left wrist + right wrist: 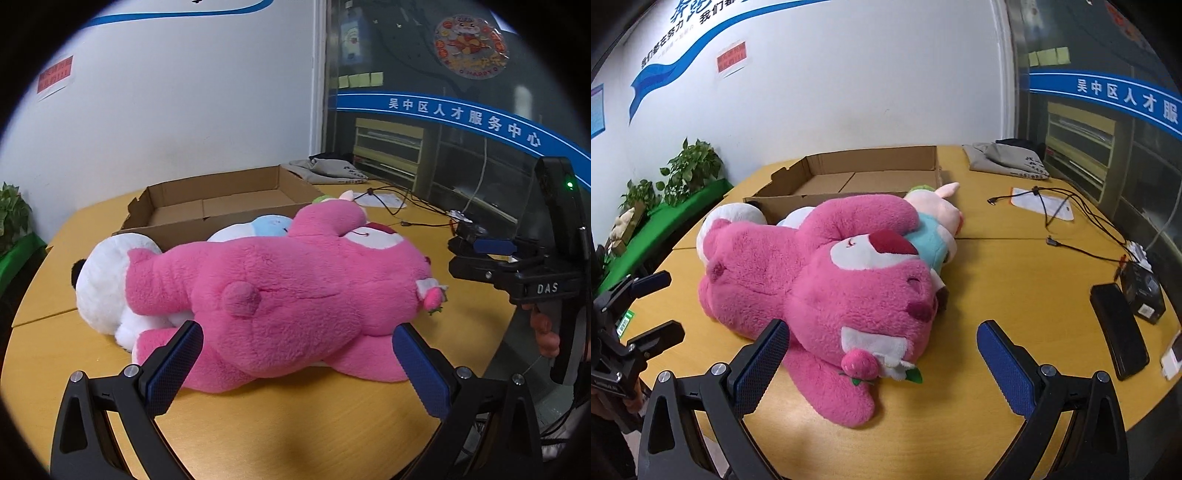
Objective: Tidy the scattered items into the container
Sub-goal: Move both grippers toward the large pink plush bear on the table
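A big pink plush bear point(288, 288) lies on its side on the yellow table, over a white plush point(99, 284) and a blue-and-pink plush point(934, 229). It also shows in the right wrist view point(827, 284). An open, empty cardboard box point(221, 206) stands just behind them, also seen in the right wrist view point(857, 177). My left gripper point(295, 365) is open, its pads on either side of the bear's lower body. My right gripper point(882, 362) is open at the bear's head end, over the strawberry trim point(860, 363).
The right gripper point(491, 258) shows at the right of the left wrist view. Grey cloth point(1004, 158), cables point(1067, 221), a black case point(1119, 328) and a small black box point(1145, 295) lie on the table's right side. Plants point(690, 170) stand at left.
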